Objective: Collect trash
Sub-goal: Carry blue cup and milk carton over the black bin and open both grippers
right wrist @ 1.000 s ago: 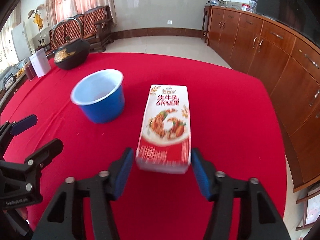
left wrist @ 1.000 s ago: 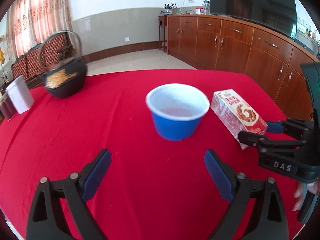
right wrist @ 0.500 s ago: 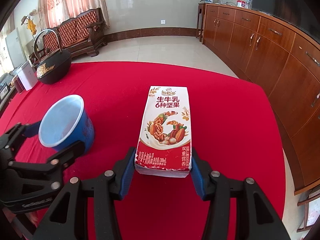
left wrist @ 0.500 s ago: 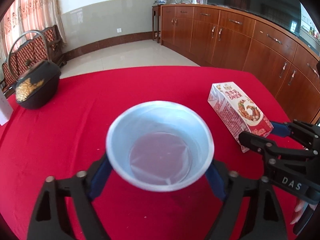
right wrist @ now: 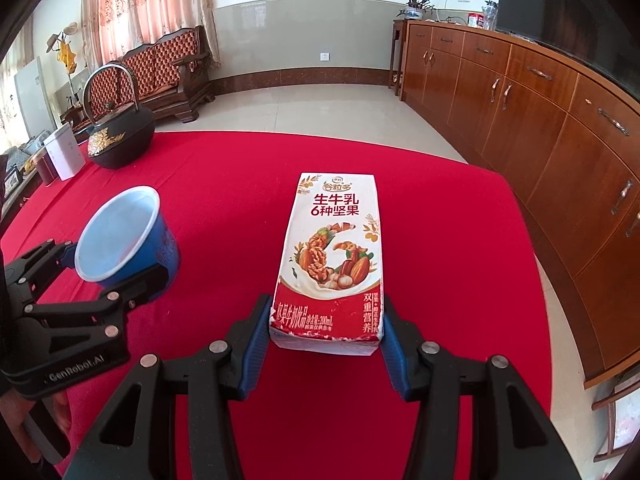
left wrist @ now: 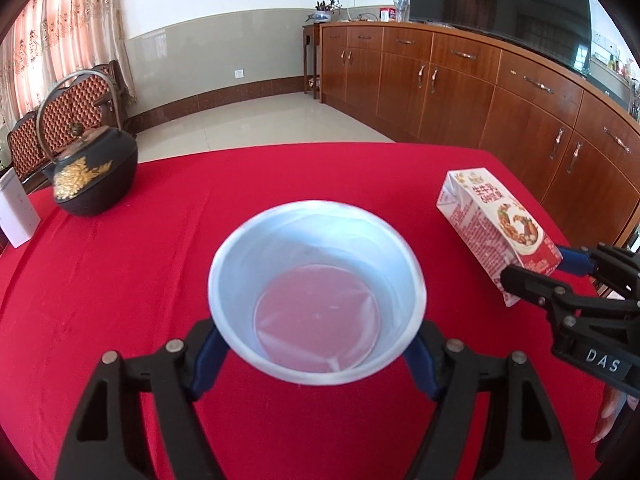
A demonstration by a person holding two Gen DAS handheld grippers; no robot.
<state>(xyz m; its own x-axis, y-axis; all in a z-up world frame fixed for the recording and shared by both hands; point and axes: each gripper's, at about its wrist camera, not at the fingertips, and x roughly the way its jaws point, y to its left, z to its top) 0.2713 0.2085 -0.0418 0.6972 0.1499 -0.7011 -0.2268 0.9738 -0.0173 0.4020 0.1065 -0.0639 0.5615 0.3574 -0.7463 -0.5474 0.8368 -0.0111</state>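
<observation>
A blue paper cup (left wrist: 316,292) with a white inside sits between my left gripper's (left wrist: 316,360) blue pads, which press on its sides; it tilts towards the camera above the red tablecloth (left wrist: 200,184). The right wrist view shows the same cup (right wrist: 120,240) in the left gripper (right wrist: 110,266) at the left. My right gripper (right wrist: 325,334) is shut on the near end of a red and white milk carton (right wrist: 334,256), which points away from me. In the left wrist view the carton (left wrist: 492,224) and the right gripper (left wrist: 538,268) are at the right.
A black iron teapot (left wrist: 94,176) with gold decoration stands at the table's far left, with a white box (left wrist: 14,208) beside it. Wooden cabinets (left wrist: 500,92) line the right wall beyond the table's right edge. A tiled floor and a wooden sofa (right wrist: 168,72) lie behind.
My left gripper moved in around the blue cup, shut on it and lifted it off the cloth. The right gripper kept its hold on the carton and shifted slightly.
</observation>
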